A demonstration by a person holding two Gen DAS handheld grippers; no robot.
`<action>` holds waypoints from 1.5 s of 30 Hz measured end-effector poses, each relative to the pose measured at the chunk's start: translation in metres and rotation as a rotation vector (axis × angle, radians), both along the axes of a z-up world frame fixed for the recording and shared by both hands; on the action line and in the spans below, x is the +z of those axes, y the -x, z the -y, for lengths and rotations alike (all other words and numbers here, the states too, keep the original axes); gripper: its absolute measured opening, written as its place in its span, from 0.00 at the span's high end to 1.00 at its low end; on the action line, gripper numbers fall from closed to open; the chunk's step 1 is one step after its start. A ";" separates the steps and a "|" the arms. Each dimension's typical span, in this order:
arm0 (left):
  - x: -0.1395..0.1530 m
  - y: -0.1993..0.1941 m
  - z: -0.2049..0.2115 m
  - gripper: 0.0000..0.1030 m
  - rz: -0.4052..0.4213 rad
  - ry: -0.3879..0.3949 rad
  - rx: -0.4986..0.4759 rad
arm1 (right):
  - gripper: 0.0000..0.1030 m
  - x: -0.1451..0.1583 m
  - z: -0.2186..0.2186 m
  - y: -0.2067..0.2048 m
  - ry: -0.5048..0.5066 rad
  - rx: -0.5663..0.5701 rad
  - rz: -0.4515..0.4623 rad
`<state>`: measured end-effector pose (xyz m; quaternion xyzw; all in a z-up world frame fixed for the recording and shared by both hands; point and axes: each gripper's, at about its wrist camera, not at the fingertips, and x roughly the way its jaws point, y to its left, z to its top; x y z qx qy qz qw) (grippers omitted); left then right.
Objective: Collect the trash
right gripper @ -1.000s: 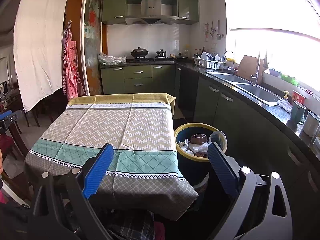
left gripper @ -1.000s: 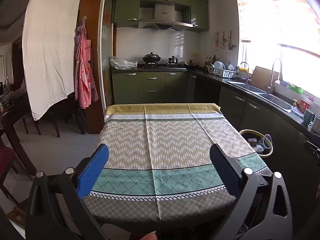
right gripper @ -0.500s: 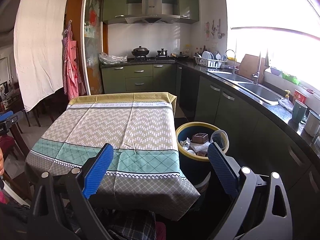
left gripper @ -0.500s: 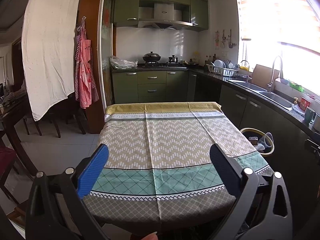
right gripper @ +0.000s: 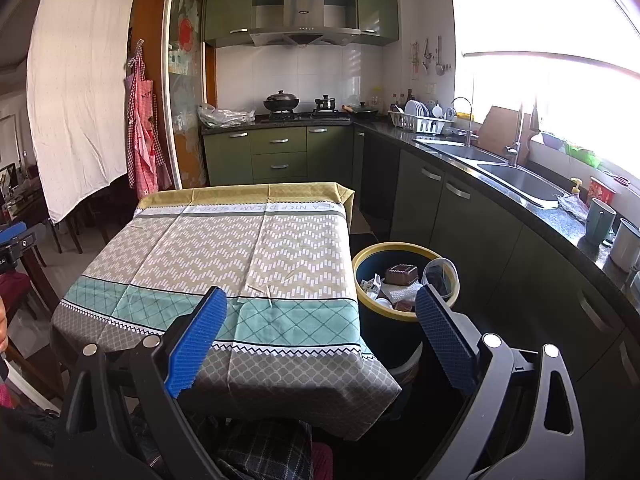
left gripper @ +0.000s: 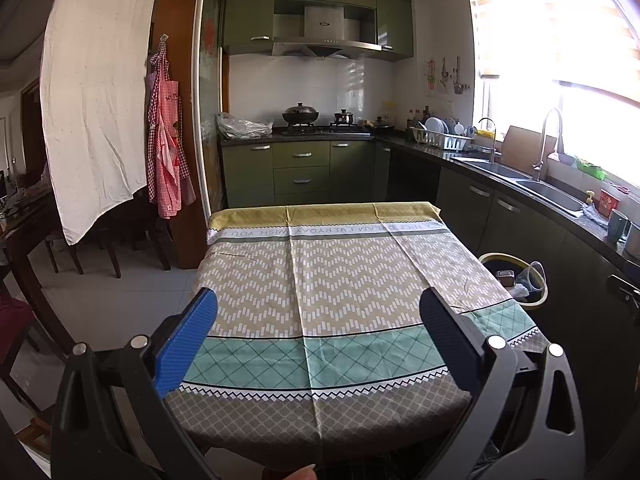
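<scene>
- The left gripper (left gripper: 318, 312) hangs over the near edge of the bench (left gripper: 340, 280), its blue pads spread wide with nothing between them.
- The right gripper (right gripper: 320, 312) sits the same way, jaws fully apart and empty, angled so that it looks past the bench corner towards the bin (right gripper: 404, 280).
- The bench wears a patterned tablecloth (right gripper: 240, 264), and from where I stand I can find no scrap or wrapper left on it; only a few creases show near the right-hand edge.
- The trash (right gripper: 394, 284) is down in the bin: a brown box (right gripper: 401, 274), crumpled white paper and a clear plastic cup (right gripper: 440, 276) leaning against the inner rim.
- That bin stands on the floor tight against the bench's right side, between it and the dark cabinets, I would guess so that things can be dropped straight off the edge.
- In the left view only a slice of the bin (left gripper: 516, 280) peeks out beyond the cloth, the cup's rim showing above it.
- With both grippers idle and pulled back from the cloth, I judge the collecting done or very nearly so.
- If anything is left, it lies outside these two views, perhaps on the floor under the overhanging cloth, which I cannot see.
</scene>
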<state>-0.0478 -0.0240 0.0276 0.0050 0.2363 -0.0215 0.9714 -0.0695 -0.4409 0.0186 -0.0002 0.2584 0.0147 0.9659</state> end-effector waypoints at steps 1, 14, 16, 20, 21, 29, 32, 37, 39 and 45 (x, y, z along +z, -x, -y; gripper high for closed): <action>0.000 0.000 0.000 0.07 0.001 -0.001 0.001 | 0.09 0.000 0.000 0.000 0.000 0.000 0.000; -0.002 0.000 0.001 0.07 -0.004 -0.006 -0.008 | 0.09 -0.002 -0.002 0.000 -0.004 -0.001 -0.002; -0.002 0.000 0.001 0.07 -0.004 -0.006 -0.009 | 0.09 -0.003 -0.003 0.000 -0.007 -0.003 -0.003; -0.002 0.000 0.001 0.07 -0.004 -0.006 -0.009 | 0.09 -0.003 -0.003 0.000 -0.008 -0.005 -0.004; -0.002 0.000 0.001 0.07 -0.004 -0.006 -0.009 | 0.09 -0.004 -0.003 0.000 -0.008 -0.005 -0.005; -0.002 0.001 0.002 0.07 -0.003 -0.014 -0.011 | 0.09 -0.007 -0.006 -0.002 -0.005 -0.006 -0.013; -0.002 0.002 0.002 0.07 -0.002 -0.019 -0.010 | 0.09 -0.008 -0.007 -0.002 -0.003 -0.005 -0.015; -0.003 0.000 0.002 0.07 -0.008 -0.010 -0.022 | 0.09 -0.008 -0.008 -0.004 -0.001 -0.005 -0.019; -0.003 -0.001 0.000 0.07 -0.010 -0.004 -0.027 | 0.09 -0.008 -0.008 -0.004 -0.001 -0.005 -0.020; -0.002 -0.001 -0.001 0.07 -0.007 0.000 -0.029 | 0.09 -0.008 -0.009 -0.005 0.001 -0.005 -0.025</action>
